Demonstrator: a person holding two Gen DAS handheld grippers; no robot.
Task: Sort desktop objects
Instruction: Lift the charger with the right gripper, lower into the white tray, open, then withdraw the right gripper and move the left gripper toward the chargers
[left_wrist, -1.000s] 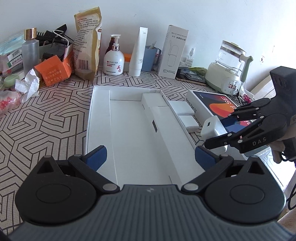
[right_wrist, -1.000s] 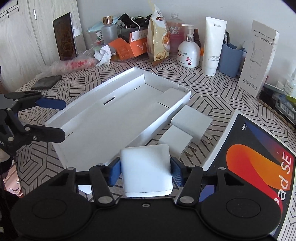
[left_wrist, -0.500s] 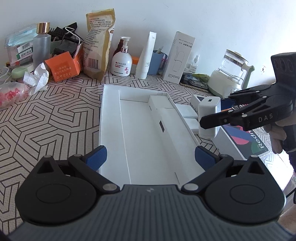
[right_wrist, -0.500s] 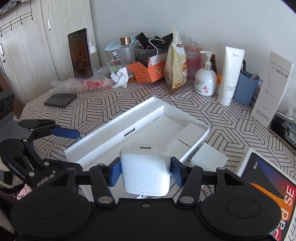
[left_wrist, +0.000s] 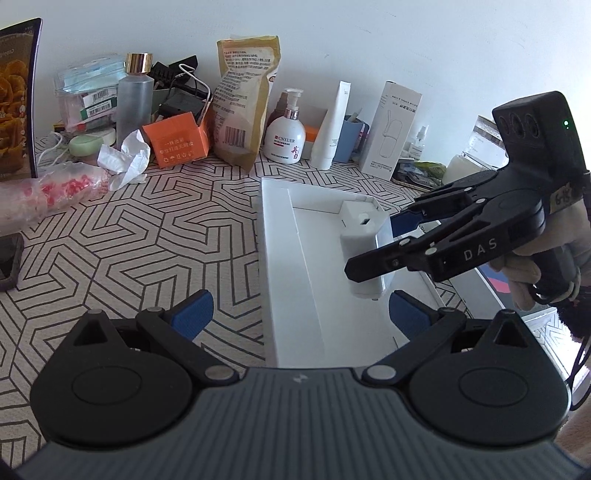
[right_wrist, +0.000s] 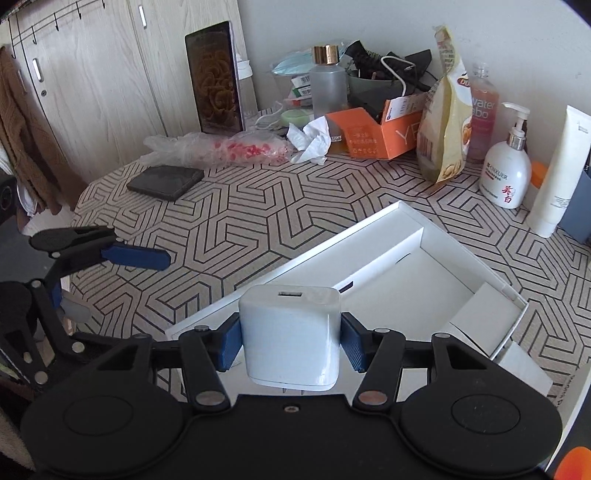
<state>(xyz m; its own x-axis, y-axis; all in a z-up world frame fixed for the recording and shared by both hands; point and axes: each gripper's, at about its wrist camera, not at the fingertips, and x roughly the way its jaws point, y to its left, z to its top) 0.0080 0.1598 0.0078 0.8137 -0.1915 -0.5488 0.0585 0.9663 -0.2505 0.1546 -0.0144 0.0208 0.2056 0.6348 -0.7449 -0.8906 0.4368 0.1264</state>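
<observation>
The tablecloth (right_wrist: 236, 206) is beige with a black geometric line pattern. On it lie a white box tray (right_wrist: 424, 273), an orange carton (left_wrist: 177, 142), a tan snack pouch (left_wrist: 242, 99) and a white pump bottle (right_wrist: 504, 173) (red characters on its label). The charger (right_wrist: 291, 339) is white between blue pads (right_wrist: 229, 341).

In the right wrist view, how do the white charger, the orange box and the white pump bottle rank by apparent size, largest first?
1. White charger, largest, though nearest the camera, held in the right tool.
2. Orange box.
3. White pump bottle.
</observation>
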